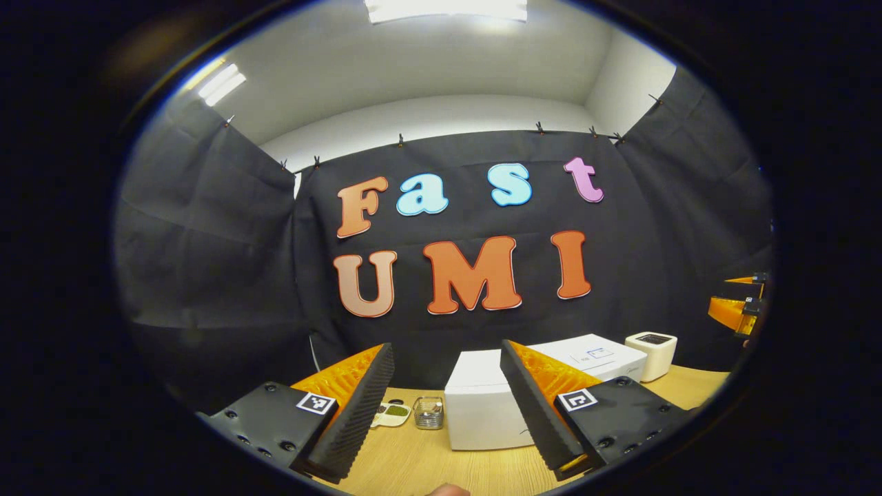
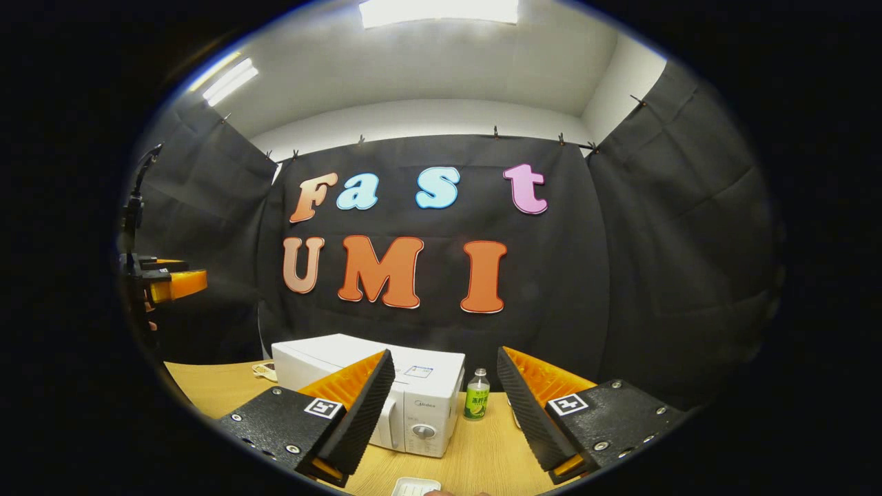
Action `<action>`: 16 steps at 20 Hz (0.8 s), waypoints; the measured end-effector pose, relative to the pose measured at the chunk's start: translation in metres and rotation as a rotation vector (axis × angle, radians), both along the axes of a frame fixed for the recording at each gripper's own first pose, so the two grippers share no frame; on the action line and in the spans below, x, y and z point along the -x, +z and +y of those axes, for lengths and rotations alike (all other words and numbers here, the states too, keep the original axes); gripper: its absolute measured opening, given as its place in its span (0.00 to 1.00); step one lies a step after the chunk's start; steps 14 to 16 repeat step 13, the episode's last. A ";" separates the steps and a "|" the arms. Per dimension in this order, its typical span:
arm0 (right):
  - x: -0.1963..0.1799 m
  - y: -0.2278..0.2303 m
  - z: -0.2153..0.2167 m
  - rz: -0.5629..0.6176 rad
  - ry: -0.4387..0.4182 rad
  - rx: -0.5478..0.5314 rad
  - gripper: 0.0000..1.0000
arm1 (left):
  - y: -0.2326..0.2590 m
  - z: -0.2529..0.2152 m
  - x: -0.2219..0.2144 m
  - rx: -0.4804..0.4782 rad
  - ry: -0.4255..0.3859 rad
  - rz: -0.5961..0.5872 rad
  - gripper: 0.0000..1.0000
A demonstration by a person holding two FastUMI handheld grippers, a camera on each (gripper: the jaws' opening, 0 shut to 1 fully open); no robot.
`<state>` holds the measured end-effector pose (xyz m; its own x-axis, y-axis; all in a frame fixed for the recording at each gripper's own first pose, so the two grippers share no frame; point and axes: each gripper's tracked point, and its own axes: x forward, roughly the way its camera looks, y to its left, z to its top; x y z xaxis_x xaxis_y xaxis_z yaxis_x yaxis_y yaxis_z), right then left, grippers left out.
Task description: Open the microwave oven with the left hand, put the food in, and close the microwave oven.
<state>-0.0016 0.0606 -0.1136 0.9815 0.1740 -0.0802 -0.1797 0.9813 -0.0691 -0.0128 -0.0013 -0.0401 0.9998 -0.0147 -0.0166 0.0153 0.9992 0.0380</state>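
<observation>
Both tools spread, empty: left tool [image 1: 448, 420], right tool [image 2: 444, 417]. Microwave [image 2: 420, 393] sat shut near bench [image 2: 482, 455] back edge. Risk: left tool slipping off door, nudging bottle [image 2: 475, 403].

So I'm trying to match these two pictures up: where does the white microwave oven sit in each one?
Left gripper view: the microwave oven stands low, right of centre, between the left gripper's open fingers, partly behind the right-hand one.
Right gripper view: the microwave oven stands low, left of centre, its dial facing the camera, partly behind the right gripper's left-hand finger.
Shared landmark: the wooden table it stands on.
</observation>
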 end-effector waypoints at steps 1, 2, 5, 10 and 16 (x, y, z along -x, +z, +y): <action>0.000 -0.002 0.001 0.004 0.005 0.002 0.93 | 0.001 -0.001 0.000 0.003 -0.002 -0.003 1.00; 0.000 -0.003 0.002 0.005 0.006 0.007 0.93 | 0.001 -0.001 0.000 0.005 -0.004 -0.006 1.00; -0.001 0.003 0.005 -0.010 0.010 0.011 0.93 | 0.003 0.002 0.002 -0.009 0.004 -0.013 0.95; -0.003 0.007 0.009 -0.017 0.022 -0.004 0.93 | 0.006 0.005 0.002 -0.002 0.006 -0.020 1.00; -0.005 0.011 0.012 -0.018 0.024 -0.007 0.93 | 0.013 0.007 0.002 0.002 0.012 -0.034 1.00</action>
